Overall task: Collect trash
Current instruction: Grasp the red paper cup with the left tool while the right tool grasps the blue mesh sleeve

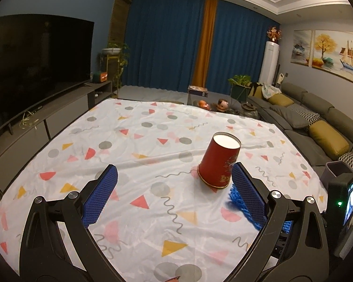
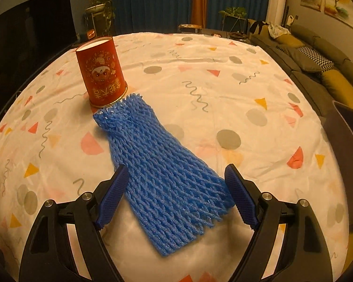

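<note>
On a bench (image 1: pixel 58 155) draped in a cloth of coloured triangles and grey dots, the left hand-held gripper (image 1: pixel 174 176) hovers with its jaws spread and nothing between them. Just ahead and to its right stands a red paper cup (image 1: pixel 218 162), upside down, its white base facing up. The cup looks light and thin-walled, easily crushed or tipped; a gentle pinch across the middle of its side wall seems the safest hold. Gold Chinese characters and a festive figure are printed on its side, inverted with the cup; they cannot be read with certainty.

Touching the cup's rim, a blue foam net sleeve (image 2: pixel 162 169) lies flat and stretches back toward the right hand-held gripper (image 2: pixel 174 176), whose blue pads (image 2: pixel 241 202) stand wide on either side of the sleeve's near end without pressing on it. The sleeve appears soft, springy and nearly weightless, likely to squash flat when pinched, so a bite well in from its frayed edge would probably hold best. At the far right, beyond the bench edge, a dark bin (image 1: pixel 338 168) waits beside the sofa (image 1: pixel 317 117).
</note>
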A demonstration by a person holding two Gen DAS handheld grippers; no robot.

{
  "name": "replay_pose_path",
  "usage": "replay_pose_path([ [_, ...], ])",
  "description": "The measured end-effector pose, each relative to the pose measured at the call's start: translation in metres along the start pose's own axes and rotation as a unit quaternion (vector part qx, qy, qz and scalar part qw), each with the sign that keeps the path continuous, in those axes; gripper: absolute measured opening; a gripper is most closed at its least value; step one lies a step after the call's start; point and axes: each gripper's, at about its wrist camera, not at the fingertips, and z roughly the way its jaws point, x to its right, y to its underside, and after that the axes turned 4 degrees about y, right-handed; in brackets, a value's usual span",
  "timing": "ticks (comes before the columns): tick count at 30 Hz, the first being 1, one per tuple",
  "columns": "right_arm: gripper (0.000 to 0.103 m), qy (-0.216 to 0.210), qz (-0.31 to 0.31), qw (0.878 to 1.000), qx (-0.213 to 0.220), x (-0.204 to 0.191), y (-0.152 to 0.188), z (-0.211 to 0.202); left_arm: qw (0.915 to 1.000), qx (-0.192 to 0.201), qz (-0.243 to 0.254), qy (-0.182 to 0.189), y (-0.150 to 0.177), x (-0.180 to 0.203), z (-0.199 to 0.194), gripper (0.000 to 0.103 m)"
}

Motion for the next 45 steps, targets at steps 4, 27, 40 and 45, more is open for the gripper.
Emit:
replay_pose_path([
  [4,0.068,-0.010,-0.005,1.000,0.000,-0.001,0.000,0.001,1.0000,-0.006,0.002,0.006,-0.001,0.002,0.006,0.096],
  [27,0.013,-0.017,0.004,0.996,0.084,0.008,-0.002,-0.034,0.9962,-0.041,0.053,0.055,-0.004,0.040,0.078,0.096],
  [40,0.013,-0.006,0.056,0.991,0.124,0.050,-0.008,-0.057,0.9920,-0.087,0.054,0.074,-0.007,0.060,0.135,0.073],
  [45,0.013,-0.006,0.067,0.989,0.129,0.057,-0.006,-0.059,0.9904,-0.089,0.061,0.086,-0.007,0.064,0.138,0.055],
])
